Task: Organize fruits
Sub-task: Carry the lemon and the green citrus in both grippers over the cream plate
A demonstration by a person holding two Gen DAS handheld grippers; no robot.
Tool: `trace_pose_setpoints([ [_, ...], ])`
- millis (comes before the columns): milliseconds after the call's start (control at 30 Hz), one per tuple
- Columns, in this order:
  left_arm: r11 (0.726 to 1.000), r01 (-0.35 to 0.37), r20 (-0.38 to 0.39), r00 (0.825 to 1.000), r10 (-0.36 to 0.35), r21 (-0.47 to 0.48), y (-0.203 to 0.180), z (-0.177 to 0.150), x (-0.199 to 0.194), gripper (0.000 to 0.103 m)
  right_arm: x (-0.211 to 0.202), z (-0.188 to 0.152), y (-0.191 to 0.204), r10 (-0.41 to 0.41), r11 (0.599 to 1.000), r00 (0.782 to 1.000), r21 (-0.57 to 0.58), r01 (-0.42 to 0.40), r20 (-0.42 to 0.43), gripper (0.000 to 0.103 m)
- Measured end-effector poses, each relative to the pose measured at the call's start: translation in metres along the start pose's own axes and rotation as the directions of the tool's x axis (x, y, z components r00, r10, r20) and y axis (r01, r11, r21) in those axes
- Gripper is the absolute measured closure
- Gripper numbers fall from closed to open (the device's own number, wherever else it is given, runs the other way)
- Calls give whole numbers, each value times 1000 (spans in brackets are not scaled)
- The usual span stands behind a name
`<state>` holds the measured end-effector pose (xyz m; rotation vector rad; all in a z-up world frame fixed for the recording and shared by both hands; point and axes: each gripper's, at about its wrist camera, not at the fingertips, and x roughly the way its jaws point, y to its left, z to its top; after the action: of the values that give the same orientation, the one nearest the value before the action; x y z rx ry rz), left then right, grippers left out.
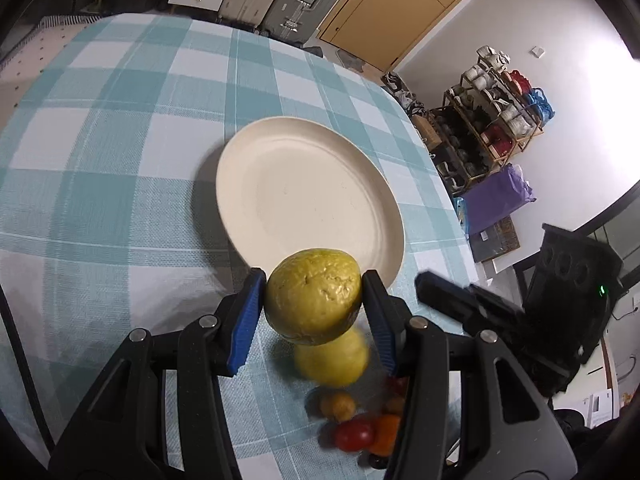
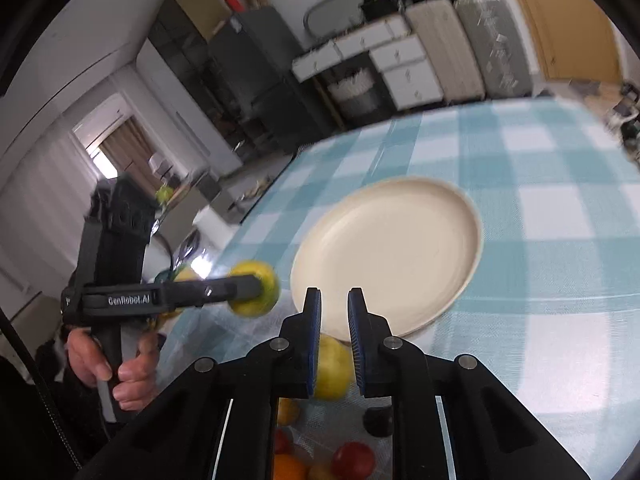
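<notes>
Gripping: left gripper [image 1: 314, 296] clamps one guava [image 1: 314, 294]
Right gripper [image 2: 334, 300]: parted, holding nothing
Plates: one [image 1: 248, 168]
Writing: "CenRobot.AI"

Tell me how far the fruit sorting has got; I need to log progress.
Barely begun: the plate holds nothing yet. In hand: the left claw grips a yellow-green fruit just short of the plate's near rim. The right claw carries nothing and hangs above a yellow fruit. Left: that fruit and the small red and orange fruits on the tablecloth.
</notes>
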<state>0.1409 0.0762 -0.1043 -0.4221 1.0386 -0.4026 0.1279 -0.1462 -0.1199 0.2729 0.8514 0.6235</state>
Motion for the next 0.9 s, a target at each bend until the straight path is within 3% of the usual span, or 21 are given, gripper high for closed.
trace_pose_setpoints([
  [67, 1000, -1, 2, 1000, 1, -15, 2, -4, 1, 56, 0, -5, 7, 33, 999, 999, -28, -33, 2, 83],
  [133, 999, 7, -2, 1000, -7, -35, 9, -7, 0, 56, 0, -11, 12, 7, 999, 1000, -47, -6, 12, 76],
  [233, 999, -7, 30, 1000, 8, -51, 20, -8, -12, 56, 7, -17, 12, 61, 998, 997, -17, -61, -39, 73],
  [300, 997, -19, 58, 998, 23, -68, 29, -6, -27, 56, 12, -19, 23, 100, 994, 992, -25, -102, -74, 62],
  [367, 996, -42, 103, 993, 50, -80, 39, -4, -49, 56, 15, -21, 43, 122, 989, 989, -71, -129, -87, 41],
  [500, 986, -104, 200, 971, 129, -127, 66, -4, -101, 56, 41, -13, 88, 157, 974, 977, -143, -177, -143, 29],
  [567, 980, -135, 233, 958, 166, -144, 77, -6, -121, 56, 61, -10, 110, 131, 969, 974, -185, -166, -187, 22],
  [733, 963, -174, 290, 929, 230, -206, 112, -19, -162, 56, 133, 5, 146, 56, 978, 954, -178, -113, -295, 22],
  [833, 954, -170, 302, 922, 242, -246, 134, -29, -179, 56, 180, 8, 165, -45, 978, 930, -208, -34, -364, 22],
  [900, 950, -161, 308, 920, 242, -267, 146, -37, -187, 56, 212, 5, 174, -103, 968, 902, -252, -7, -420, 22],
])
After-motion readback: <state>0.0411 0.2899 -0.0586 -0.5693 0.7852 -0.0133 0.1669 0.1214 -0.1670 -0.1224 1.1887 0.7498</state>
